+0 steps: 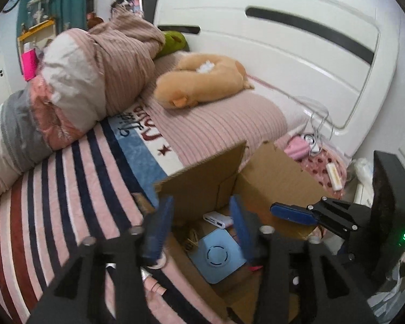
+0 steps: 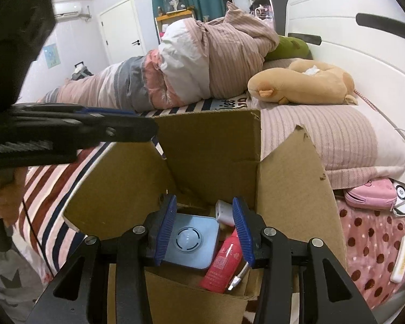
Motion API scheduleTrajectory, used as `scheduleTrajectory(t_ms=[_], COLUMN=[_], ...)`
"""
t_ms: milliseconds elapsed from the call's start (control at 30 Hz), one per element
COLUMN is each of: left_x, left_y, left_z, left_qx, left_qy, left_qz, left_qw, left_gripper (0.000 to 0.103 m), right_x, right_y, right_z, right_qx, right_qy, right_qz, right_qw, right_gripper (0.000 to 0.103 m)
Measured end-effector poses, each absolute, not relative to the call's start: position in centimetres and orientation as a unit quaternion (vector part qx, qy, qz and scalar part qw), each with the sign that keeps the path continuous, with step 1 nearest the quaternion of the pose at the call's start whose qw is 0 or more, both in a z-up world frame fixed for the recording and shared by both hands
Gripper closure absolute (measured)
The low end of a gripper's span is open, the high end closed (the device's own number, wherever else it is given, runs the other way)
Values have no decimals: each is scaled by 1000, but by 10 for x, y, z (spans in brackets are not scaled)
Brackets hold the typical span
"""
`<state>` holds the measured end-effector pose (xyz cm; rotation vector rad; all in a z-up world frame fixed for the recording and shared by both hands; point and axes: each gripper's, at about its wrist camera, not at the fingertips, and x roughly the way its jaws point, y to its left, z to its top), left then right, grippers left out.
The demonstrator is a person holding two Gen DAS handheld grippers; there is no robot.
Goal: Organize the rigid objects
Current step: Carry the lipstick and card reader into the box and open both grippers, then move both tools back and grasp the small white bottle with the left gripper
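Observation:
An open cardboard box (image 1: 202, 186) (image 2: 210, 148) stands on the bed. Inside lie a light blue square device (image 1: 217, 256) (image 2: 191, 240), a white hub (image 1: 218, 219) (image 2: 225, 212) and a red tube (image 2: 225, 264). My left gripper (image 1: 202, 229) is open and empty over the box's left side. My right gripper (image 2: 205, 232) is open and empty above the box's contents; it also shows in the left wrist view (image 1: 291, 213) at the right. The left gripper appears in the right wrist view (image 2: 81, 124) at the left.
The box sits on a striped bedspread (image 1: 67, 189). A rolled duvet (image 1: 75, 81) and an orange plush toy (image 1: 202, 81) lie behind it. A pink pouch (image 2: 370, 197), a white cable and a cream bar (image 2: 402, 259) lie to the right by the white headboard (image 1: 283, 40).

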<state>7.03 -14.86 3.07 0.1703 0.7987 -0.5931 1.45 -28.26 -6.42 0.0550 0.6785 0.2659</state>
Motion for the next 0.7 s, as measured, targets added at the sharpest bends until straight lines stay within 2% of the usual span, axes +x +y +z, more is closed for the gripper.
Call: scheduleTrajectory(t_ms=[67, 133, 267, 333, 533, 700], left_x=[65, 59, 50, 47, 44, 45], left_y=[-131, -110, -58, -32, 50, 81], left_z=[39, 45, 52, 49, 16, -36], left_qx=[72, 60, 36, 26, -5, -13], left_qy=[371, 360, 336, 330, 339, 369], left_qz=[-279, -269, -236, -212, -146, -113], left_qw=[883, 891, 911, 919, 929, 923], left_gripper=[55, 47, 38, 32, 29, 28], right_x=[11, 7, -2, -4, -1, 1], right_y=[-277, -270, -239, -218, -142, -87], right_z=[-58, -50, -28, -23, -31, -65], right_qx=[26, 25, 15, -1, -40, -92], right_qy=[324, 312, 284, 279, 297, 325], right_qz=[131, 138, 172, 188, 253, 276], right_qw=[937, 940, 943, 942, 920, 900], right_gripper=[64, 64, 63, 58, 58, 58])
